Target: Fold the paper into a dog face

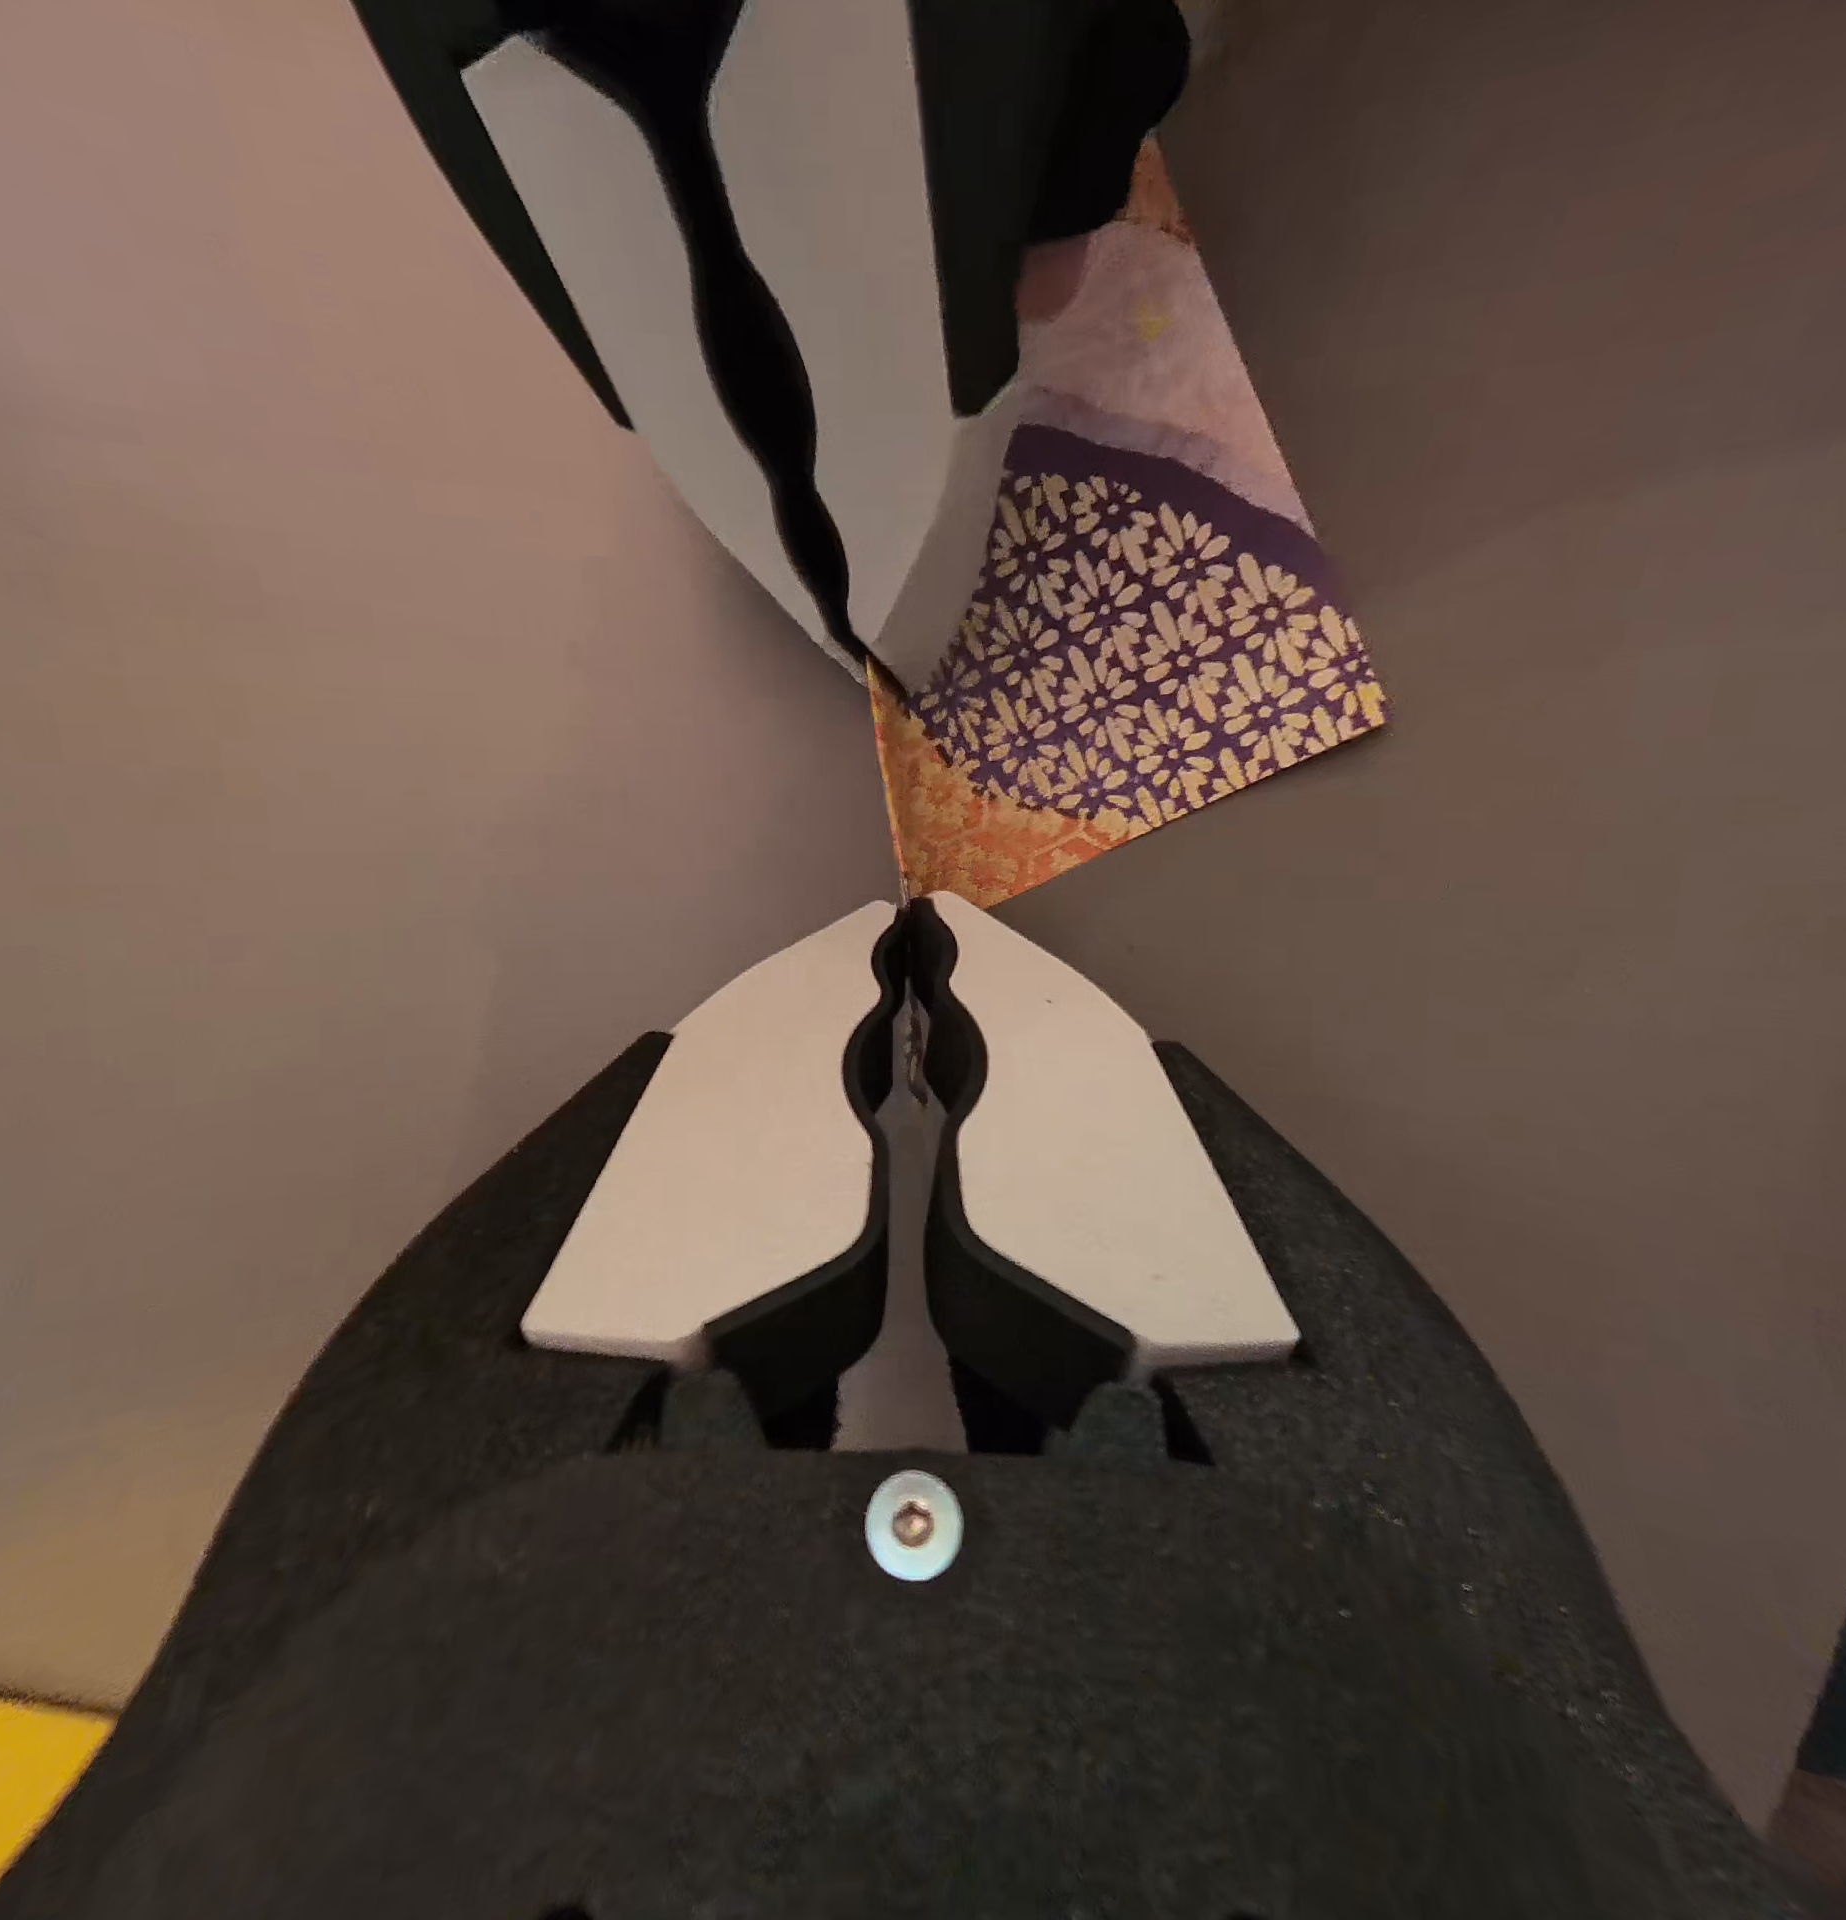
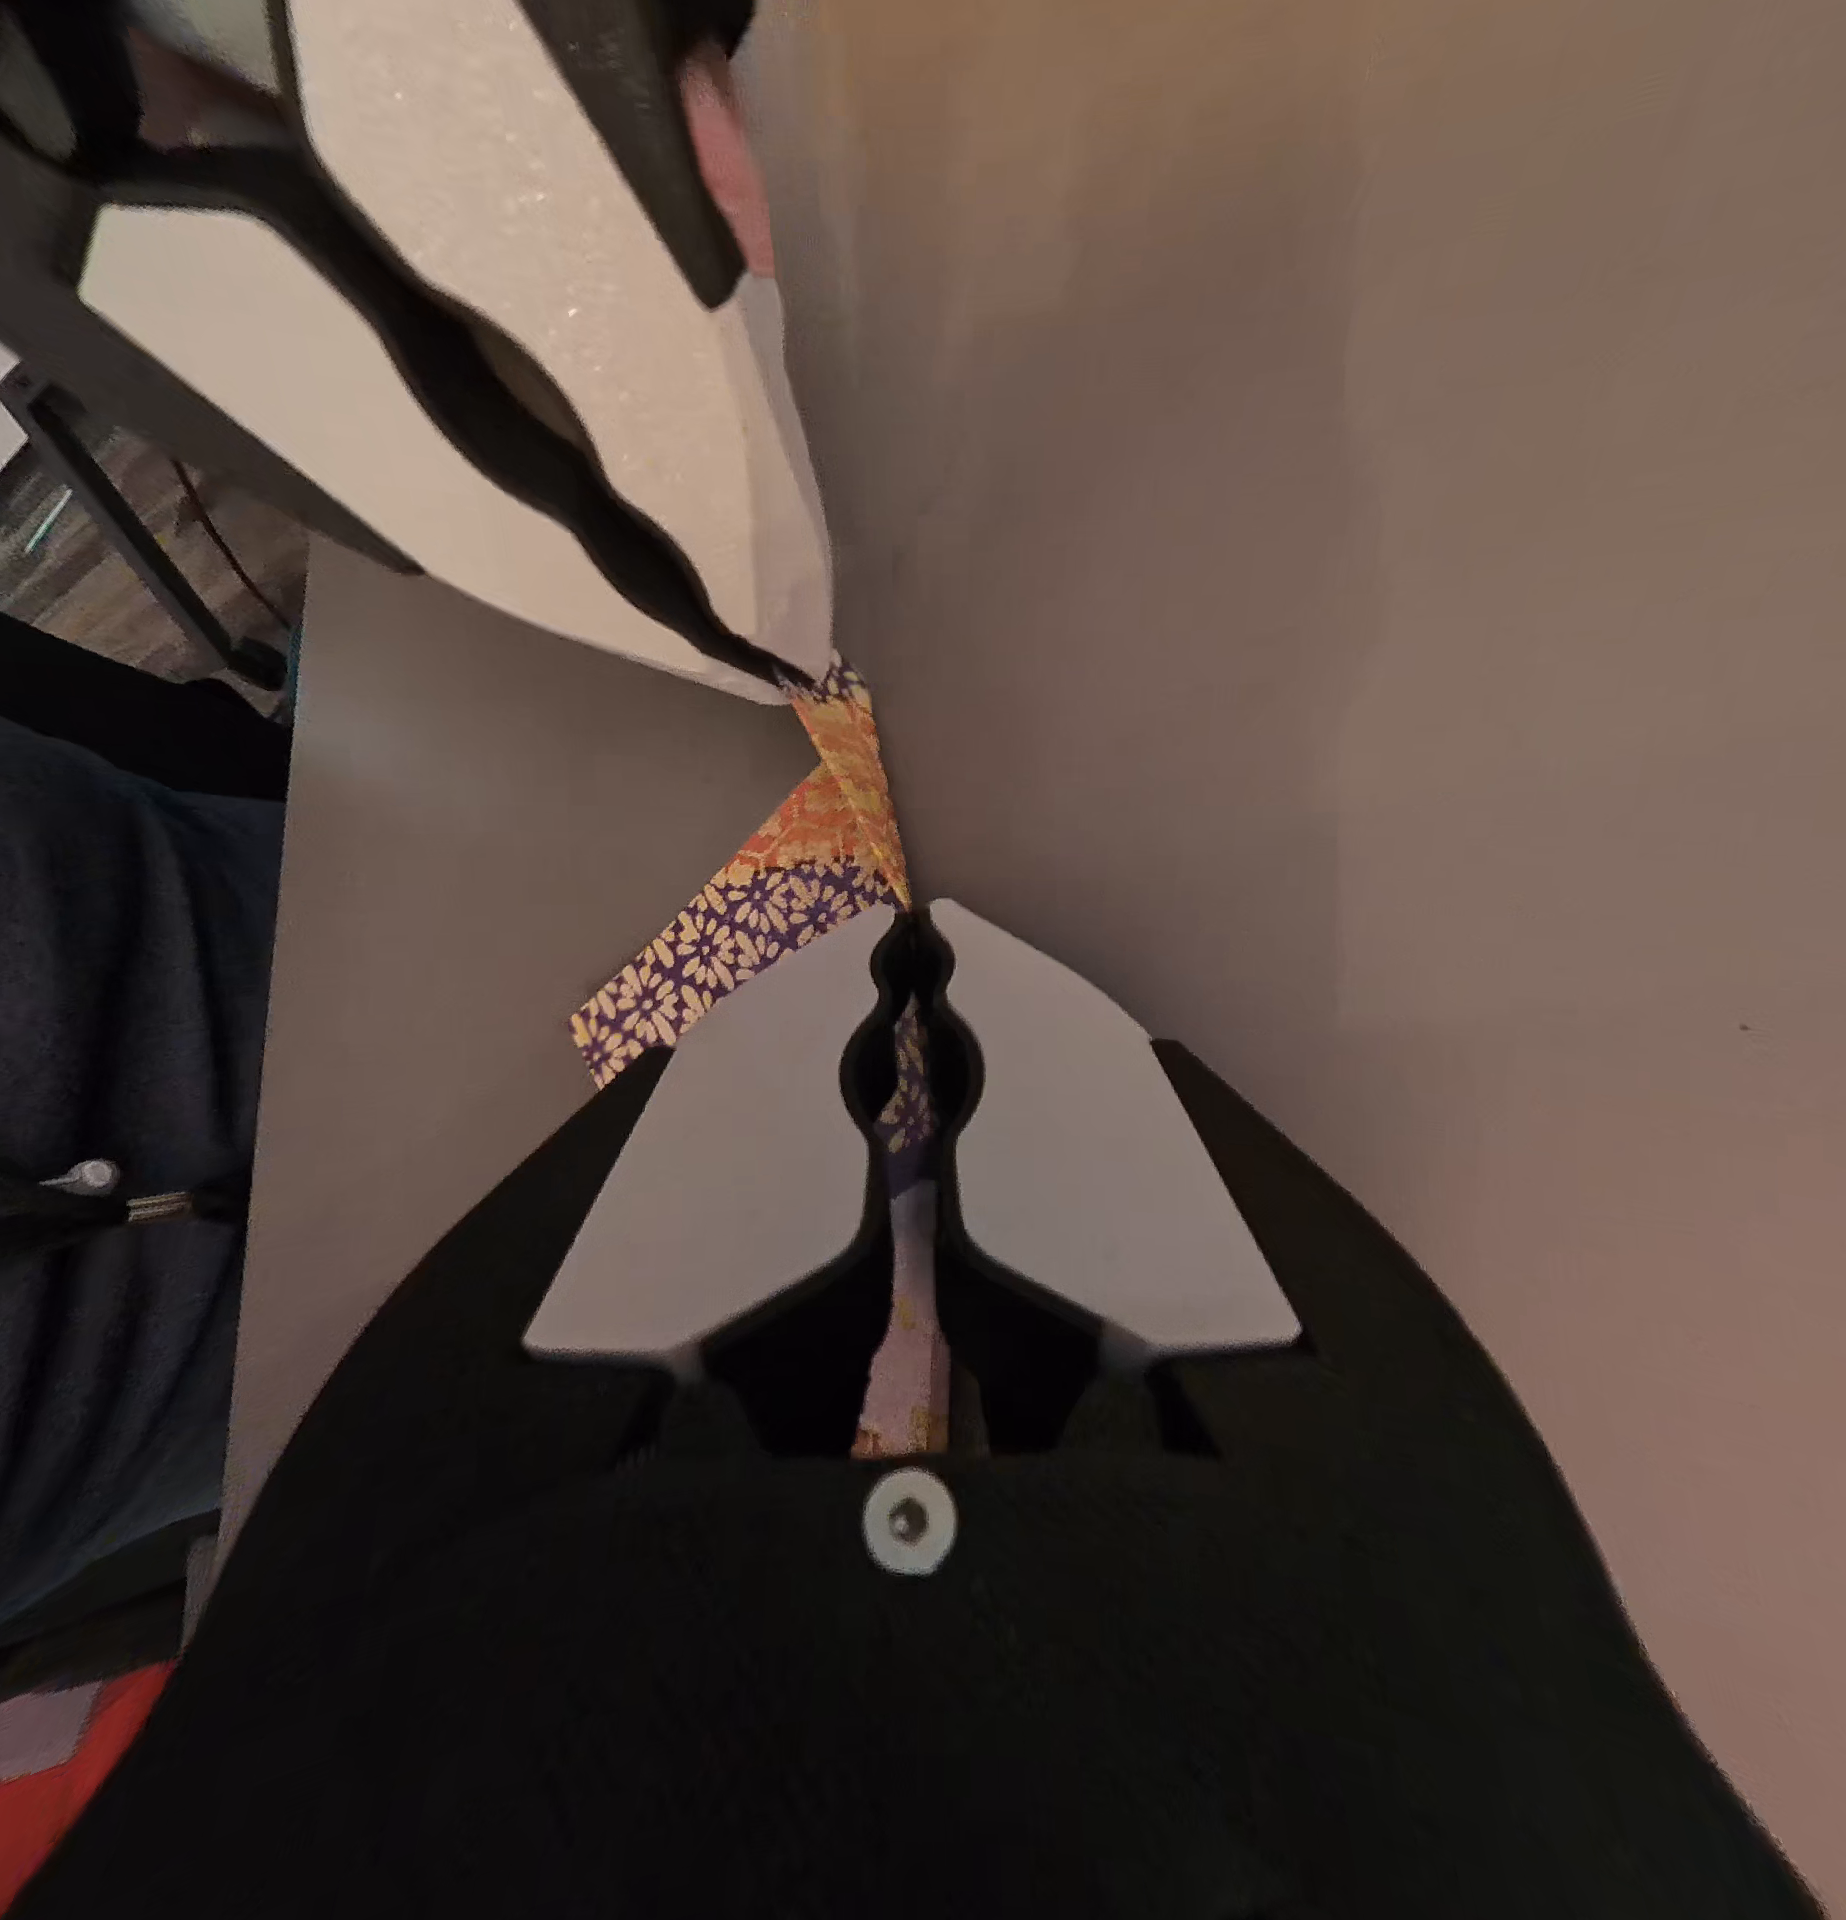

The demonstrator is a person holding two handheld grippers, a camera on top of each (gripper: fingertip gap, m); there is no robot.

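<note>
A folded patterned paper [image 1: 1137,665], purple with cream flowers, an orange corner and a pale lilac part, is held up above the grey table [image 1: 327,727]. My left gripper [image 1: 911,906] is shut on one end of its folded edge. My right gripper [image 1: 865,657] comes in from the top of the left wrist view and is shut on the same edge a short way along. In the right wrist view my right gripper [image 2: 911,909] pinches the paper [image 2: 753,935], which runs back between its fingers. The left gripper [image 2: 789,675] there grips the orange tip from the upper left.
The grey table [image 2: 1418,727] fills both views. A person in dark clothing [image 2: 98,1039] sits at the table's left edge in the right wrist view. A yellow patch [image 1: 25,1766] shows at the lower left in the left wrist view.
</note>
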